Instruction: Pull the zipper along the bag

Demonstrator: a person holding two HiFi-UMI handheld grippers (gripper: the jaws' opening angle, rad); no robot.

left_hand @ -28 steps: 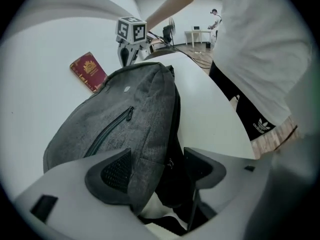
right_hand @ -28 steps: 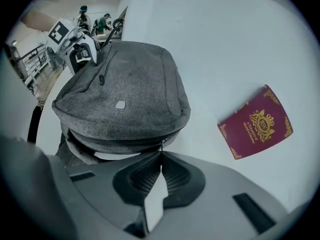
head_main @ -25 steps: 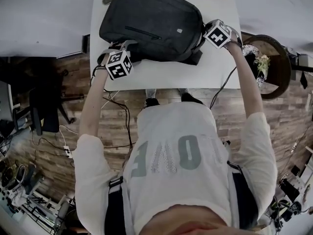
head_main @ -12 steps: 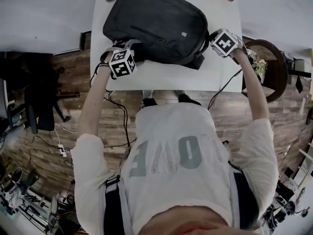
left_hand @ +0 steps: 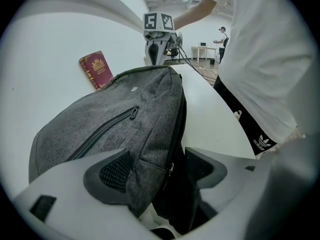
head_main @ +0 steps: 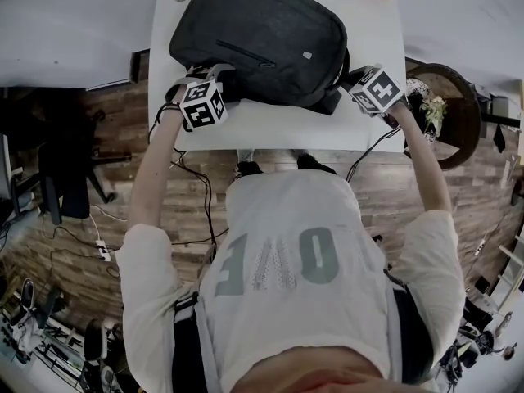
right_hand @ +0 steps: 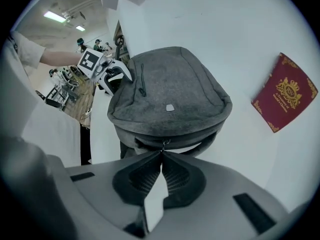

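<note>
Head view puts the bag (head_main: 262,35) flat on the white counter (head_main: 270,129), in the upper centre of the frame, grey front face up. It is soft woven fabric, so I judge it will crumple and slide on the smooth top unless one end is pinned. It looks light enough to drag along with the pull.

The zipper pull (right_hand: 162,145) sits at the bag's curved end, in the centre of the right gripper view. It is a small metal tab and probably slippery. Take it by the tab and draw along the line of the teeth, not upward, or the cloth will likely bunch.

Your right hand-held gripper (right_hand: 161,154) has its jaws together, pinched on that tab. Your left hand-held gripper (left_hand: 157,166) stands wide. The bag's opposite corner fills the gap and lies against both pads, so it looks clamped there as the anchor.

Leave the front pocket zipper (left_hand: 135,113) alone; it is a separate run. A red book (right_hand: 285,91) lies well apart from the bag, at the right of the right gripper view.
</note>
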